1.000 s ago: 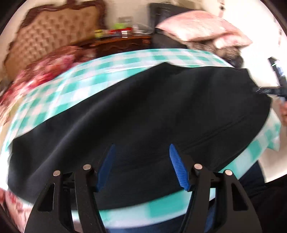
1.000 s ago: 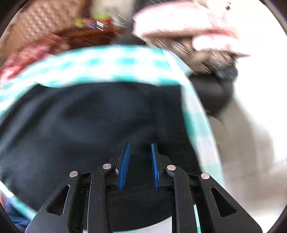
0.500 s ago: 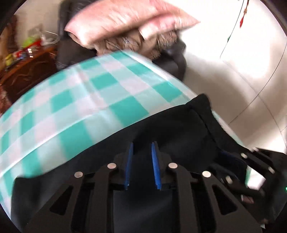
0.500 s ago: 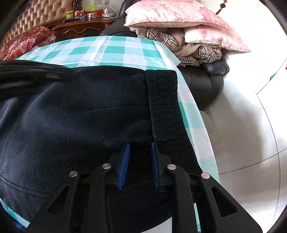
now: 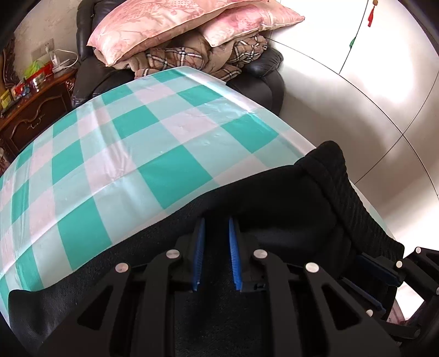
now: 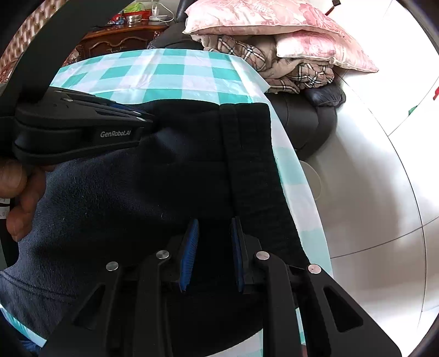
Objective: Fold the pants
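Dark navy pants (image 5: 274, 197) lie on a table with a teal-and-white checked cloth (image 5: 137, 137). Their ribbed waistband (image 6: 252, 164) runs along the table's right edge. My left gripper (image 5: 216, 222) is shut on a raised fold of the pants near the far waistband corner. In the right wrist view the left gripper (image 6: 148, 119) comes in from the left and pinches that fold, with a hand (image 6: 16, 186) behind it. My right gripper (image 6: 214, 222) is shut on the pants (image 6: 123, 206) beside the waistband's near end. In the left wrist view the right gripper (image 5: 378, 274) shows at the lower right.
Beyond the table stands a dark leather chair (image 5: 263, 82) piled with pink pillows (image 5: 170, 24) and a plaid blanket (image 5: 175, 57). A carved wooden cabinet (image 5: 35, 109) with small clutter is at the back left. Pale tiled floor (image 6: 370, 192) lies right of the table.
My left gripper swept from over the middle of the pants to the waistband end, went from open to shut and pinched the fabric. The right gripper stayed shut on the pants.
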Available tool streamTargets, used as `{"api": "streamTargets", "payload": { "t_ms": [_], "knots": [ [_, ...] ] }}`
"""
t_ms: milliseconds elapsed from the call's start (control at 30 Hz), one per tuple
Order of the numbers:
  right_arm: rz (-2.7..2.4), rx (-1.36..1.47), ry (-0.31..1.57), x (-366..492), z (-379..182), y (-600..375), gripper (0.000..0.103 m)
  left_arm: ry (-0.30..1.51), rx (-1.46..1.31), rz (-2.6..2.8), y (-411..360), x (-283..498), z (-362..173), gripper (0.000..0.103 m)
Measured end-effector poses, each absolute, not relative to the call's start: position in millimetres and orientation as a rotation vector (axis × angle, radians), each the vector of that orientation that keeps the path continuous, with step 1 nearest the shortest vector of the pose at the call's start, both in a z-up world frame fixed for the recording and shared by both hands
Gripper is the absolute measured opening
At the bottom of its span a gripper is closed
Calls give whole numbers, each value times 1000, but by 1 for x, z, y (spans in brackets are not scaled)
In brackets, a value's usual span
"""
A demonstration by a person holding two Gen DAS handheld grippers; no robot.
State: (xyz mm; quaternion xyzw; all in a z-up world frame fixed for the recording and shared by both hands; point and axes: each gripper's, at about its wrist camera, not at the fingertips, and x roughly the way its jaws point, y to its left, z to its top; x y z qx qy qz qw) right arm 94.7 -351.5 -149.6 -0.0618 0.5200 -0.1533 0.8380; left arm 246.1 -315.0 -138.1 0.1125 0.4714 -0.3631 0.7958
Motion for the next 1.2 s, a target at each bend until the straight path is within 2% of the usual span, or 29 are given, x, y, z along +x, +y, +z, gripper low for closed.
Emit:
{"api": "streamTargets", "payload": {
  "t_ms": [133,233,300,367,400,467,567,700,767,833,933,1000,1200],
  "knots": [
    [-338,-151,1109,95,-150,-348,16,1028,140,-802,-297,245,-130,18],
    [-327,-149,1100,94,-150,-348,16,965,80,-810,-257,226,-106,22],
    [-319,-155,1094,93,-149,-347,16,913,48,-782,-210,205,-91,28],
    [-308,-139,1081,92,-145,-349,16,851,29,-699,-151,180,-81,42],
    [-303,-104,1067,89,-141,-352,16,824,18,-632,-120,169,-78,45],
    [-295,-32,1042,85,-135,-358,16,787,-5,-502,-65,153,-75,57],
    [-291,-1,969,81,-118,-353,16,774,-47,-205,43,121,-86,65],
    [-218,-102,865,83,-87,-302,16,885,-135,16,137,103,-109,63],
    [-114,-164,818,84,-76,-264,16,947,-190,87,171,103,-124,45],
    [74,-242,762,83,-65,-212,16,979,-226,185,204,105,-141,38],
    [326,-347,741,86,-60,-135,16,975,-295,249,241,105,-158,35],
    [470,-344,802,102,-67,-85,16,954,-308,265,256,104,-157,34],
    [632,-344,958,151,-110,26,16,837,-443,392,322,55,-127,35]
  ]
}}
